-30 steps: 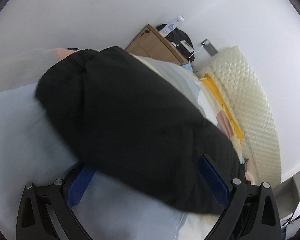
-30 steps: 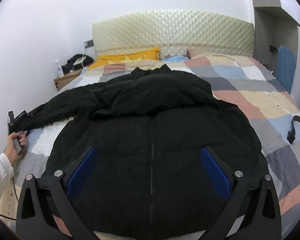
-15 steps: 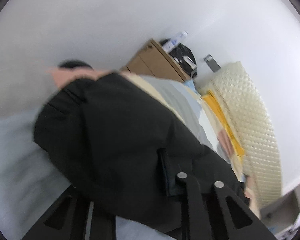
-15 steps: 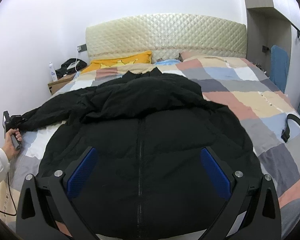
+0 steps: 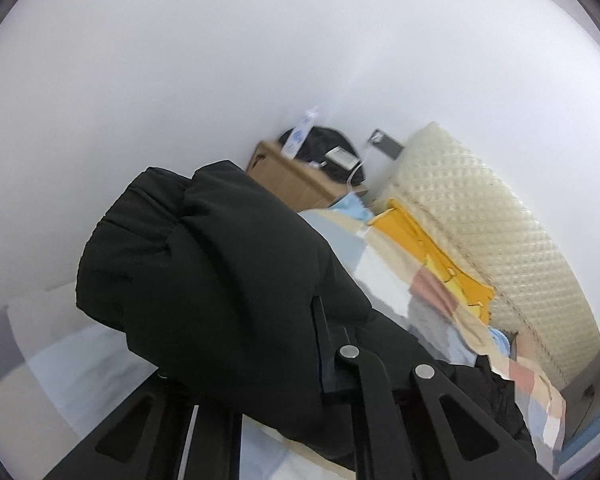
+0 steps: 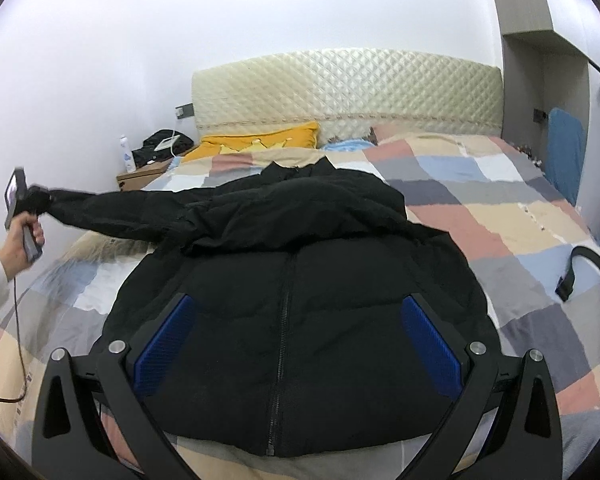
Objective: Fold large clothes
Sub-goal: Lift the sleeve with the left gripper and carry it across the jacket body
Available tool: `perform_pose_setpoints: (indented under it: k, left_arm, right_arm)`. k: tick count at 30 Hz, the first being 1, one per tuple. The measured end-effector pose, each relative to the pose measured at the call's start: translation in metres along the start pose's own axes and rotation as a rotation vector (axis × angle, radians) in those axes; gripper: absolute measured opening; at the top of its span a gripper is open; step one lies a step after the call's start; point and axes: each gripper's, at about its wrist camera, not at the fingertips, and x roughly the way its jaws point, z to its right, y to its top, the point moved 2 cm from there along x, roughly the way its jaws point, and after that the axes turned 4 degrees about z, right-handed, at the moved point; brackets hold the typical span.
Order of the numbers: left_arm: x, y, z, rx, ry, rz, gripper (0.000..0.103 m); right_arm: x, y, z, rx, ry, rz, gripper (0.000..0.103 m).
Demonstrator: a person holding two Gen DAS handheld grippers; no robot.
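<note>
My left gripper (image 5: 260,364) is clamped on the sleeve (image 6: 112,216) of the jacket (image 6: 292,300) lying zipped on the bed (image 6: 520,216), right gripper (image 6: 296,344) wide over its hem; puffy cuff may slip out, or dragging shifts the whole jacket.

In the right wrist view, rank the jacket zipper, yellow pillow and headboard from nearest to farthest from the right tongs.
1. Jacket zipper: directly ahead between the open right tongs.
2. Yellow pillow: beyond the collar, left of centre.
3. Headboard: against the far wall, behind the pillow.
</note>
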Motion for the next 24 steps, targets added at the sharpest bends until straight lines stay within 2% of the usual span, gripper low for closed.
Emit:
perform_pose_setpoints:
  k: [9,13,16,18,20,24]
  left_arm:
    - [-0.067,0.021,0.096,0.125,-0.086,0.005,0.011]
    - [-0.095,0.024,0.152,0.207,-0.126,0.01,0.011]
    - [-0.11,0.017,0.195,0.329,-0.114,0.015,0.011]
    - [-0.121,0.011,0.22,0.367,-0.116,0.023,0.011]
    - [-0.131,0.004,0.244,0.39,-0.123,0.032,0.011]
    - [-0.149,-0.017,0.293,0.448,-0.138,0.066,0.011]
  right_arm:
    - [-0.025,0.025,0.02,-0.016,0.041,0.025,0.103]
    - [-0.028,0.039,0.033,-0.034,0.059,0.053,0.103]
    - [-0.032,0.042,0.038,-0.121,0.002,0.158,0.103]
    - [-0.027,0.045,0.044,-0.145,-0.001,0.153,0.103]
    - [-0.022,0.049,0.056,-0.129,0.031,0.158,0.103]
    - [-0.008,0.05,0.078,-0.109,0.027,0.145,0.103]
